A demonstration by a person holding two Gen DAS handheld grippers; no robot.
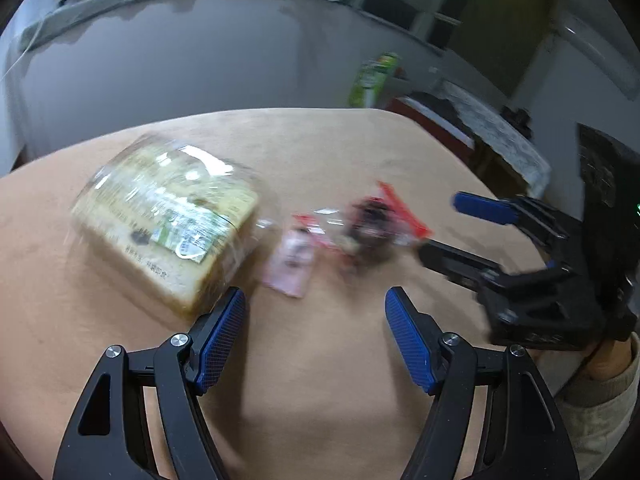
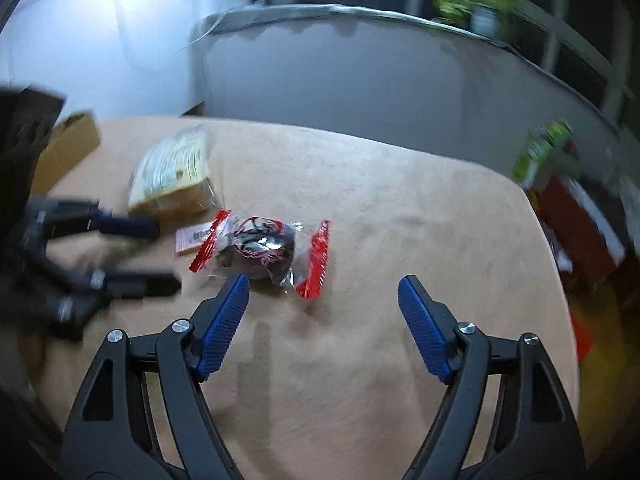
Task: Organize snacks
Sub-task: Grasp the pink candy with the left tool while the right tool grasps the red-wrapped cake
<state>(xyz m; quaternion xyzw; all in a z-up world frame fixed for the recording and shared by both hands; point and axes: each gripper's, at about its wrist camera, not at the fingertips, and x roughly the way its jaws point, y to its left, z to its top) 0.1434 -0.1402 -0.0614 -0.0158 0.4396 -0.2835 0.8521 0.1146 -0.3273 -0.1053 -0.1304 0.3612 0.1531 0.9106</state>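
A bagged loaf of sliced bread [image 1: 168, 216] lies on the tan table [image 1: 320, 360], also in the right wrist view [image 2: 174, 176]. Beside it lie a small pink packet [image 1: 290, 262] [image 2: 192, 240] and a clear snack pack with red ends and dark contents [image 1: 368, 230] [image 2: 260, 250]. My left gripper [image 1: 316, 300] is open and empty, above the table just short of the bread and pink packet. My right gripper [image 2: 324, 286] is open and empty, just short of the red-ended pack. Each gripper shows in the other's view, the right one [image 1: 440, 224] and the left one [image 2: 160, 252].
A green carton [image 2: 540, 152] and a red box [image 2: 580, 224] stand beyond the table's right edge. A cardboard box [image 2: 68, 148] sits past the far left corner. A grey wall and window ledge with a plant [image 2: 476, 8] lie behind the table.
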